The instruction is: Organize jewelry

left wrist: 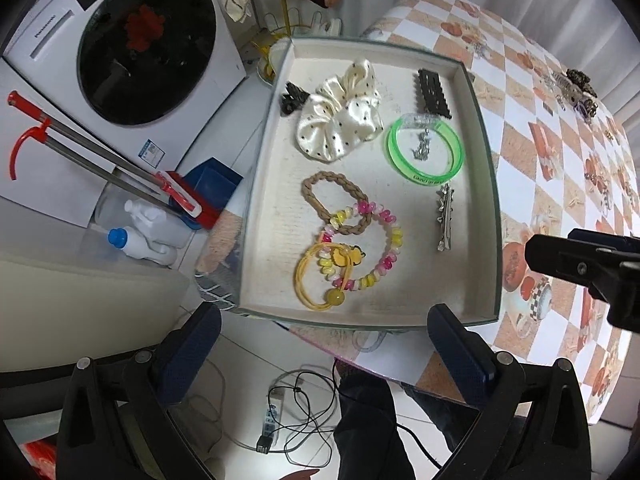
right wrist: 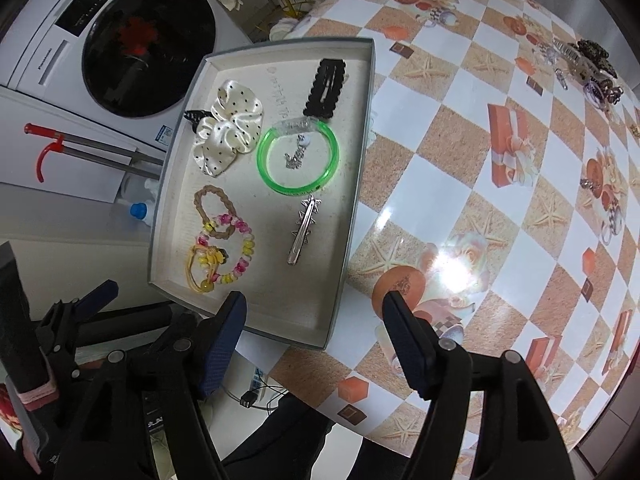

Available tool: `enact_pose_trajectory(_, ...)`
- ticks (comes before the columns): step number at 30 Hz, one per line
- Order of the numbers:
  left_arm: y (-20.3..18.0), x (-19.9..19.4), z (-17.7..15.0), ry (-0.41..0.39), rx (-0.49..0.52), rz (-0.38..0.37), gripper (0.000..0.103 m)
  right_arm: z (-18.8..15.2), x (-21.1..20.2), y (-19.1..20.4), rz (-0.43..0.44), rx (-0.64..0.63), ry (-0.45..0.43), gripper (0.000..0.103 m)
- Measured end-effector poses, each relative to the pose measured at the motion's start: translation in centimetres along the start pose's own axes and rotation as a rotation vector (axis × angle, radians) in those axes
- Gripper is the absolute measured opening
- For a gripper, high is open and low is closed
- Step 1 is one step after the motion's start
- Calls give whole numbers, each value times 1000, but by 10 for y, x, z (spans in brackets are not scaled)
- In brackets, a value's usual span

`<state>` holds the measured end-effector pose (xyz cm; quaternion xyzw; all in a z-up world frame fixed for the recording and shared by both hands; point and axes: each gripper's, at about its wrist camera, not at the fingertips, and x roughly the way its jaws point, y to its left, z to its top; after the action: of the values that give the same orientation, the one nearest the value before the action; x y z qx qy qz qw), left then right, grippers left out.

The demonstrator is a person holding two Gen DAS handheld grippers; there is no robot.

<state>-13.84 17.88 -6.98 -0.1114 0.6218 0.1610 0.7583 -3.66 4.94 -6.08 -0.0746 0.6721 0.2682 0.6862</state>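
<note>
The shallow tray on the checkered table holds a green bangle at two o'clock, a cream scrunchie at eleven and a beaded bracelet at six. Left gripper and right gripper both gape wide, empty.

tools: black frames | blue textured pads | silver screws | dark trousers

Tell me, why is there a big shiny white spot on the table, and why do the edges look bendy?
Right wrist view: a lamp's glare bounces off the glossy tablecloth. Left wrist view: the fisheye lens bows the tray rim, with black corners in both views.
</note>
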Motion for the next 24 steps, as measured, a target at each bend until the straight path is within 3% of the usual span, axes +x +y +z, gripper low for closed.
enact_pose_trajectory(11,10,-47,1,-58,-16,7,103,6,-44,18,-40,-59,-86,86)
enact_pose_trajectory(24,14,-89,5,-96,-45,-4,103,0,-83,42,-111,-138,-172,87)
